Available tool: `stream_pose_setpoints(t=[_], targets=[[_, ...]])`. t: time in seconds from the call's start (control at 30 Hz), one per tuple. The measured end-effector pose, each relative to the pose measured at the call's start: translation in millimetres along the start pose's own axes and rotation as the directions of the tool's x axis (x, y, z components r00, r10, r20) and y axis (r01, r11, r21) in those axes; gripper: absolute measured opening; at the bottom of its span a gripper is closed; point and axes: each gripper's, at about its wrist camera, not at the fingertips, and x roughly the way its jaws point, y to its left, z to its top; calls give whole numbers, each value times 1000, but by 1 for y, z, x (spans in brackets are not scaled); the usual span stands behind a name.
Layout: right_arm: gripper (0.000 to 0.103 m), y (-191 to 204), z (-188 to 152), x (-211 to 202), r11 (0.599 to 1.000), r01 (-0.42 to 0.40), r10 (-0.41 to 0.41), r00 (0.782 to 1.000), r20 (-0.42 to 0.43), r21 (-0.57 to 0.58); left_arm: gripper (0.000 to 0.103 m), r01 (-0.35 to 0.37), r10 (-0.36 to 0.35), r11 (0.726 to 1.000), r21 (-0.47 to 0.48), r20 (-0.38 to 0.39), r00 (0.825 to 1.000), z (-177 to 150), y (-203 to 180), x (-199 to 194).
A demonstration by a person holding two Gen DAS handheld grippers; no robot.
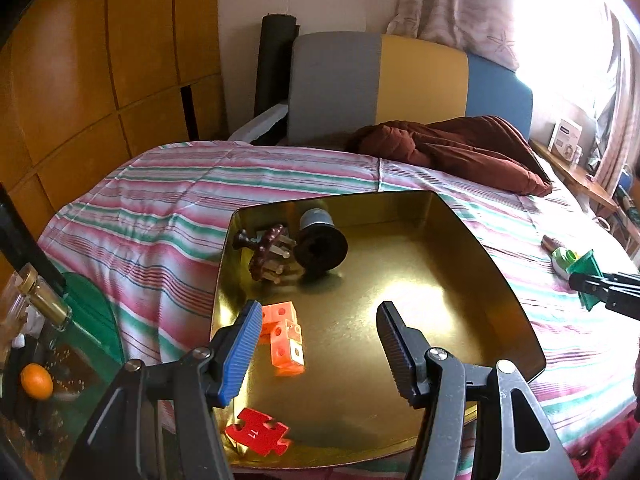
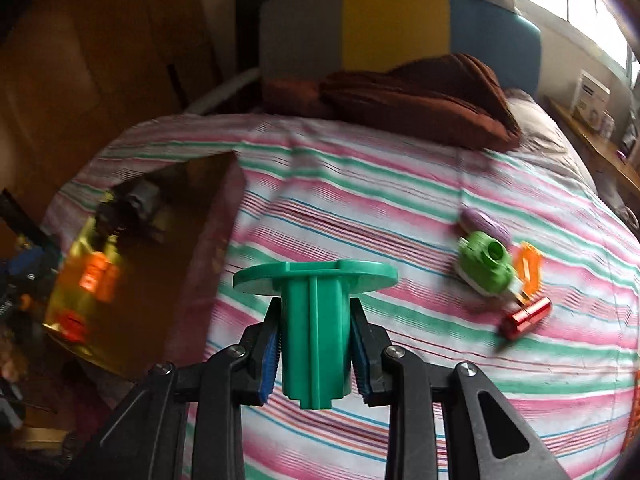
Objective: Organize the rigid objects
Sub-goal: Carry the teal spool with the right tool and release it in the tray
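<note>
Gripping a green flanged spool (image 2: 316, 332), the right tool (image 2: 316, 344) hovers over the bed (image 2: 360, 208), while the left tool (image 1: 316, 344) gapes empty beyond a red puzzle piece (image 1: 258, 432) marked "11".

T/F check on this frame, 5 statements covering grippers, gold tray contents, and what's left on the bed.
1. The right gripper is shut on the green flanged spool. True.
2. The left gripper holds the red puzzle piece. False: its jaws are open and empty; the piece lies in the gold tray.
3. The orange cubes are in the tray. True.
4. The tray sits on a bare wooden table. False: it sits on the striped bedspread.
5. The red cylinder is in the tray. False: it lies on the bedspread.
</note>
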Motion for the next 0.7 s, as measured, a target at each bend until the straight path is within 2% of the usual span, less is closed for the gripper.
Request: stream_pose_setpoints(t=[0.37,0.53,0.7], targets=[[30,92,29,6,974,-181,183,983,7,-140,60,-13,13,1000,-25,-2,1000,-4,13,-2],[30,135,39,28,949,-249,246,968,-43,-192,60,-24,23,999,-47,-7,1000,-6,23,-2],[30,171,45,61,935,-272,249,960,-125,-227,60,-45,44,996,-83,-20,999,-11,42,0]])
